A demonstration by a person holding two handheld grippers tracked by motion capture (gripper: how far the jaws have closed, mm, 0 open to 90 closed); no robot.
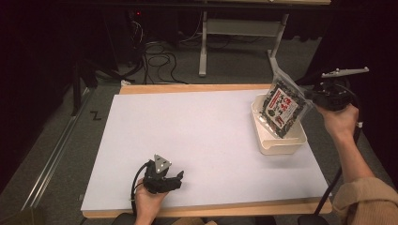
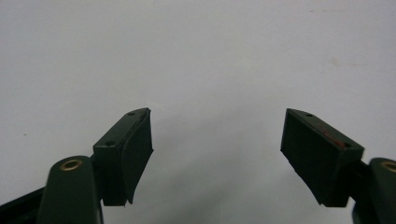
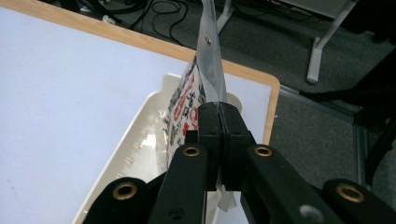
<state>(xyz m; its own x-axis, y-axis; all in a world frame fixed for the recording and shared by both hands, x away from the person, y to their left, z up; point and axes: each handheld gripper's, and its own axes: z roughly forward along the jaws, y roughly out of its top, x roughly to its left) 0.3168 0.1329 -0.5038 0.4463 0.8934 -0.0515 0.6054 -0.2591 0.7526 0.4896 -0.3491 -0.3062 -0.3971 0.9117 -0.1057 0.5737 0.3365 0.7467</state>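
The desk is covered by a white sheet, and a white tray is set near its far right edge. A clear printed bag is held tilted above the tray, its edge pinched between the pressed-together jaws of the right gripper. The left gripper is rested at the near edge with its jaws spread wide over bare surface.

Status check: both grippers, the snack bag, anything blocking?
Right gripper shut on clear plastic snack bag, held above white rectangular tray. Left gripper open, low over white table. Nothing in the way.
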